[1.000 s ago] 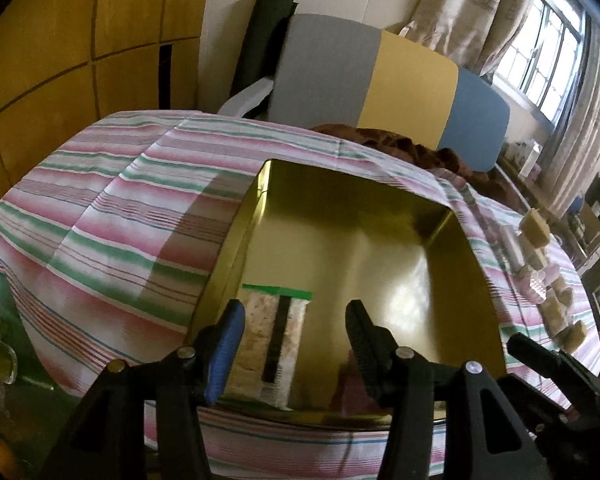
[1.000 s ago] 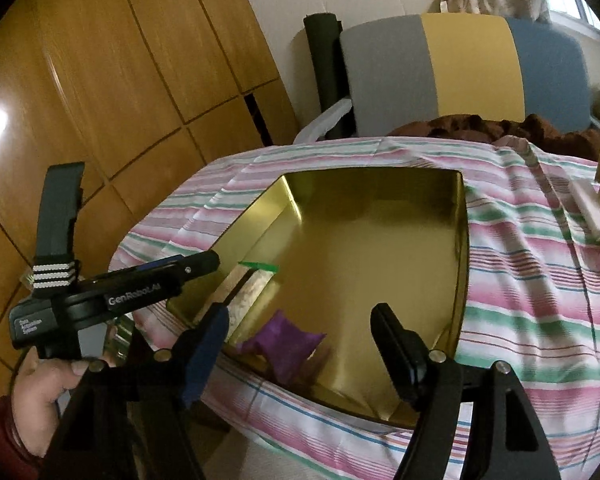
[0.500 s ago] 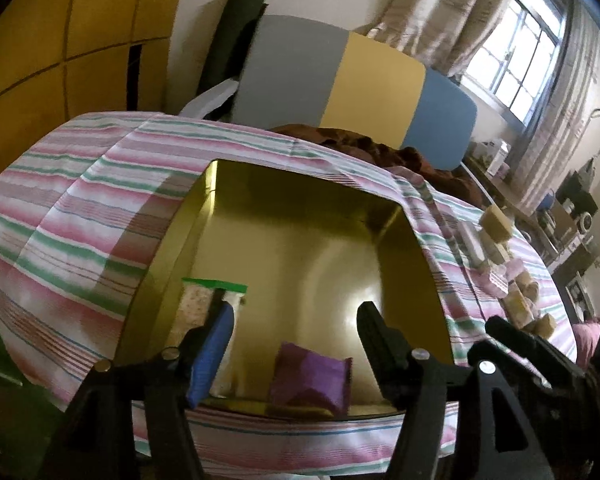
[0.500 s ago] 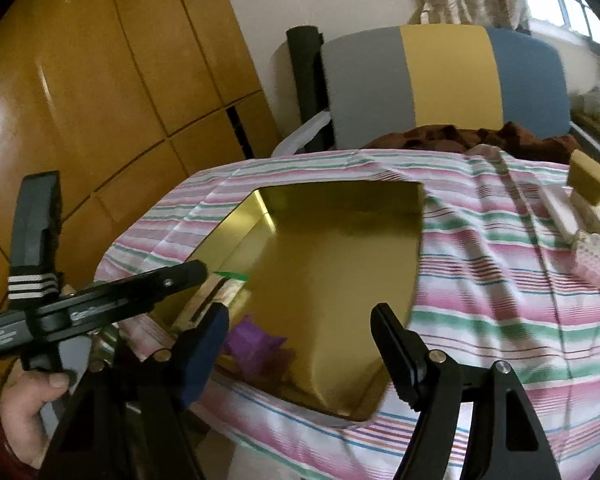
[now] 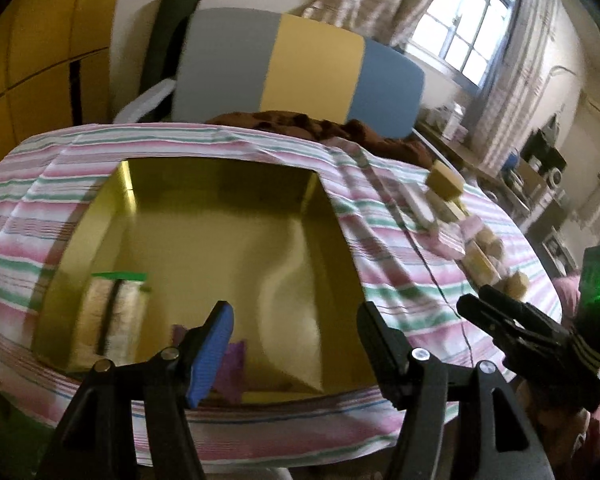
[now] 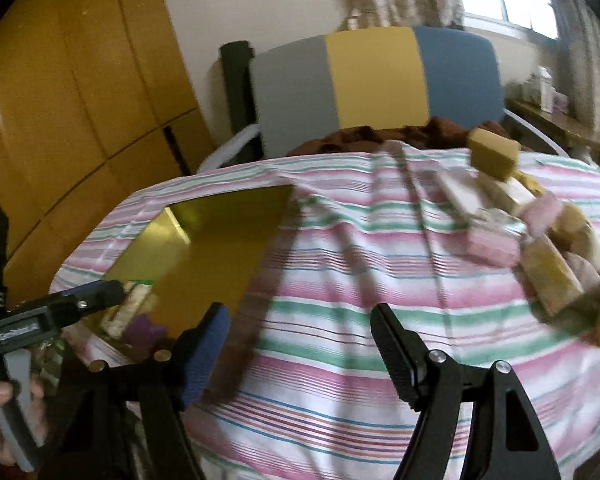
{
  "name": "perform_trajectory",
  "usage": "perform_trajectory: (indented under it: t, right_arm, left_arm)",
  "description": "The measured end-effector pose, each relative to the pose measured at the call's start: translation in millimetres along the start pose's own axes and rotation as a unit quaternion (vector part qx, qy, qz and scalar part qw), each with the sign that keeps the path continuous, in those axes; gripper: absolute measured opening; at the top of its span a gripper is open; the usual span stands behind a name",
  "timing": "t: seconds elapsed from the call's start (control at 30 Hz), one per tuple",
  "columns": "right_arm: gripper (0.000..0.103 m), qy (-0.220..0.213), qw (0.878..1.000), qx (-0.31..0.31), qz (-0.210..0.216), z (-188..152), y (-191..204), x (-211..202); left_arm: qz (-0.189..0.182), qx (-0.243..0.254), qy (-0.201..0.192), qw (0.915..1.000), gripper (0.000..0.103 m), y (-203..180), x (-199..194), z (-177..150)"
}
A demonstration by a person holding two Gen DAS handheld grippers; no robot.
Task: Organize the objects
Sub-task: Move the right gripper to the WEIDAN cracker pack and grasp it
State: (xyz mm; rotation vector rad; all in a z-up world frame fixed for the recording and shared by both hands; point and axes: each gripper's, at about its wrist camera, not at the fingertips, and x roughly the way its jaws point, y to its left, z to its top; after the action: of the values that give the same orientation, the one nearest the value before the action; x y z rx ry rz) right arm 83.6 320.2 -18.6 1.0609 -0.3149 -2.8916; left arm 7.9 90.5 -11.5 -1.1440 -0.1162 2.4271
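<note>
Two items in the tin: a clear packet with a green top strip and a dark bar down its middle (image 5: 114, 312) lies at the near-left corner of the shallow gold metal tin (image 5: 220, 184); a small purple pouch (image 5: 230, 364) sits just beside it, against the near wall.
Changed in the last second: the purple pouch was between the right gripper's fingers over the tin; now it rests on the tin floor, released.
Right gripper (image 6: 300, 348): jaws apart, nothing between them; it has swung away from the tin and now faces the striped cloth, toward the pile.
Left gripper (image 5: 296, 344): jaws apart and empty, hanging over the tin's near edge.
Remaining pile: tan, cream and pink wrapped blocks (image 6: 540, 240) heaped on the pink, green and white striped tablecloth (image 6: 360, 280), well apart from the tin, to its right.
Meaning for the task: one placement looks finished; my guess is the right gripper fetches another block next, with most of the pile still to go.
Beyond: a grey, yellow and blue chair back (image 6: 376, 84) behind the table.
</note>
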Motion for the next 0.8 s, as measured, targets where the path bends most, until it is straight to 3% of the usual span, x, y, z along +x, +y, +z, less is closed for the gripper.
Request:
perform_trajectory:
  t: [0.37, 0.63, 0.8]
  right_arm:
    - [0.074, 0.007, 0.995, 0.025, -0.095, -21.4, -86.3, -5.1]
    - [0.074, -0.021, 0.971, -0.063, -0.231, 5.2, -139.7, 20.1]
    - [0.073, 0.012, 0.966, -0.081, -0.246, 19.0, -173.3, 50.7]
  left_arm:
    - [-0.046, 0.061, 0.027, 0.9967, 0.065, -69.0, 18.3, -7.0]
    - [-0.066, 0.093, 0.045, 0.9924, 0.065, -109.4, 28.9, -12.3]
    - [-0.064, 0.103, 0.053, 0.9911, 0.065, -122.3, 34.9, -12.6]
